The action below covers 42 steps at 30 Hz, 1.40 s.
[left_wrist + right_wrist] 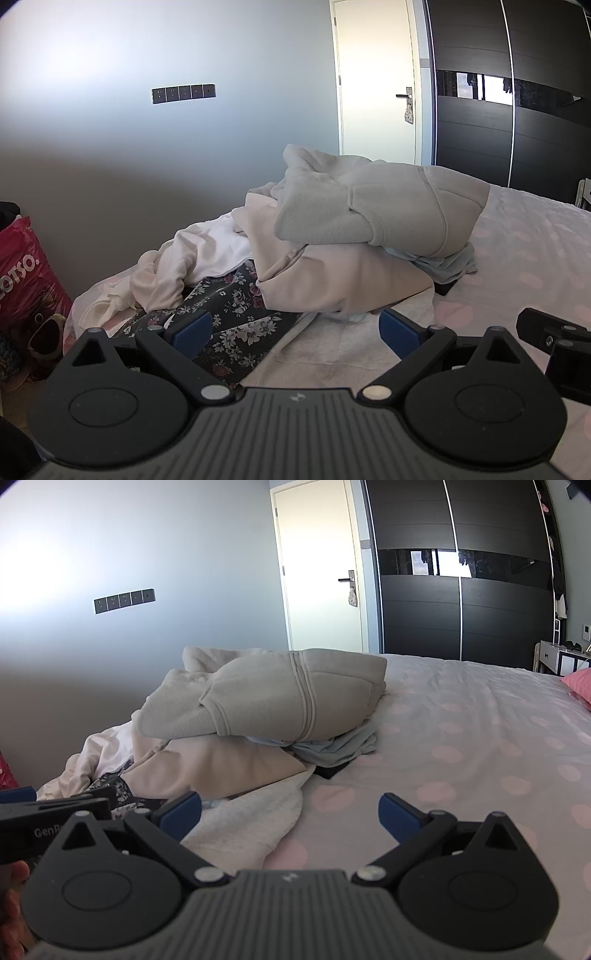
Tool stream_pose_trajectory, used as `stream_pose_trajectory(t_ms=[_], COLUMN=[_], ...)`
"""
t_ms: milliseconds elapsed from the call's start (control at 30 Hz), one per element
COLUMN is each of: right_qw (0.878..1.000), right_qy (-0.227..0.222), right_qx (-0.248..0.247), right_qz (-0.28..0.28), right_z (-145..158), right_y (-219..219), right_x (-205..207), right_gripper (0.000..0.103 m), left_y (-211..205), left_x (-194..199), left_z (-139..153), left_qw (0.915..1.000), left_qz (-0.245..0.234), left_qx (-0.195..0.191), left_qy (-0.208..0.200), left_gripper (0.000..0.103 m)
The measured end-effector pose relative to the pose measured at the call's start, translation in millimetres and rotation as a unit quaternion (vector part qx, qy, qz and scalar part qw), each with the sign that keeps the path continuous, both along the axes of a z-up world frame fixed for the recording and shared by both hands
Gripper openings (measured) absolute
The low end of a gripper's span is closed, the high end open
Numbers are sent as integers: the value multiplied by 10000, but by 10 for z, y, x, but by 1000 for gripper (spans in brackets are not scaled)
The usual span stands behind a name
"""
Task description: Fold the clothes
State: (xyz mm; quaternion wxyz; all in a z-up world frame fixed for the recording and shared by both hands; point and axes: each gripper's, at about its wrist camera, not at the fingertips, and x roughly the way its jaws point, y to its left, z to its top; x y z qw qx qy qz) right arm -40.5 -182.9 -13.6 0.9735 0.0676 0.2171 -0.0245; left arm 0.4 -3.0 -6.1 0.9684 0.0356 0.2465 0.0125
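dotted bed under heaped clothes

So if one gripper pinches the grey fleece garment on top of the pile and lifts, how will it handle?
The grey fleece garment is probably floppy: it sags over the beige garment beneath. It looks thick and bulky, so it would likely unfold and dangle. It seems to lie loose on top and should come free, perhaps dragging the pale blue cloth tucked under it.

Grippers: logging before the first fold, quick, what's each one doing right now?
Left gripper: jaws open, holding nothing, above the floral garment.
Right gripper: jaws open, holding nothing, over the bed.
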Motion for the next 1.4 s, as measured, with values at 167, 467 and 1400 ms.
stream_pose_trajectory(t_ms=[167, 467, 1400], right_qw=[10000, 10000, 9988], right_qy=[14, 88, 221], right_qx=[-6, -12, -307], right_qz=[-13, -36, 295], right_z=[-5, -45, -33], right_y=[2, -14, -114], right_x=[4, 21, 939], right_gripper=[103, 103, 93], left_y=[0, 5, 43], left_x=[9, 25, 1053], left_z=[-14, -41, -5], left_qw=[10000, 9999, 9983], left_qz=[1, 14, -32], left_qx=[-1, -16, -83], left_qy=[35, 113, 570], left_gripper=[99, 99, 80])
